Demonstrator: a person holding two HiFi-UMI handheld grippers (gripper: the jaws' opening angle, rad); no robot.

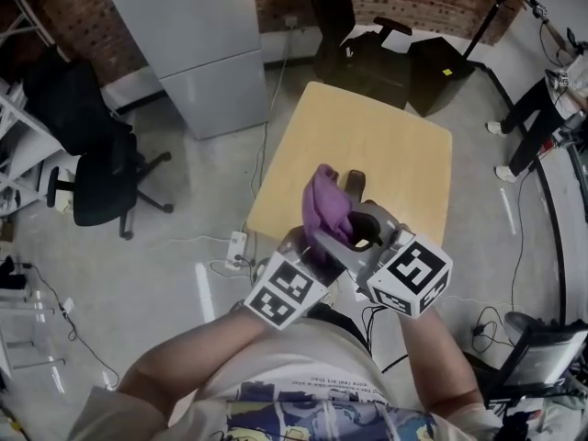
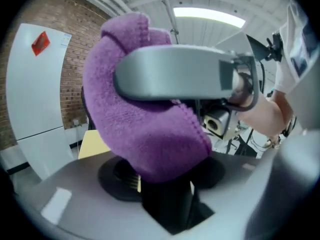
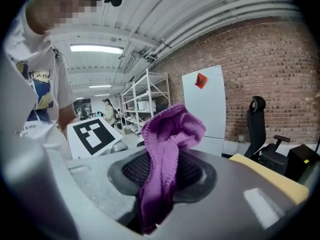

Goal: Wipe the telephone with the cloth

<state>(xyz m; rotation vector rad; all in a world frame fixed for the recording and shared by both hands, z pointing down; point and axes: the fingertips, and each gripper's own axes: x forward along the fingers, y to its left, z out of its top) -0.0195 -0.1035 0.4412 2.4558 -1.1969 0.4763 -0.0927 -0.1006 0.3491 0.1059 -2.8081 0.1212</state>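
Observation:
Both grippers are raised close to my chest, above the near edge of a wooden table (image 1: 367, 145). The left gripper (image 1: 317, 246) (image 2: 167, 204) is shut on the middle of a grey telephone handset (image 1: 369, 224) (image 2: 75, 189), whose two black round ends show either side of the jaw. A purple cloth (image 1: 326, 205) (image 2: 140, 124) (image 3: 165, 149) lies bunched over the handset. The right gripper (image 1: 363, 246) (image 3: 150, 224) is shut on the cloth, which rises from its jaws across the handset's black mesh end (image 3: 192, 171). Its fingertips are hidden under the cloth.
A black office chair (image 1: 101, 182) stands at the left and a white cabinet (image 1: 202, 44) beyond it. Another black chair and dark boxes (image 1: 367, 58) sit past the table's far end. A person (image 1: 551, 99) stands at the right. A power strip (image 1: 237, 246) and cables lie on the floor.

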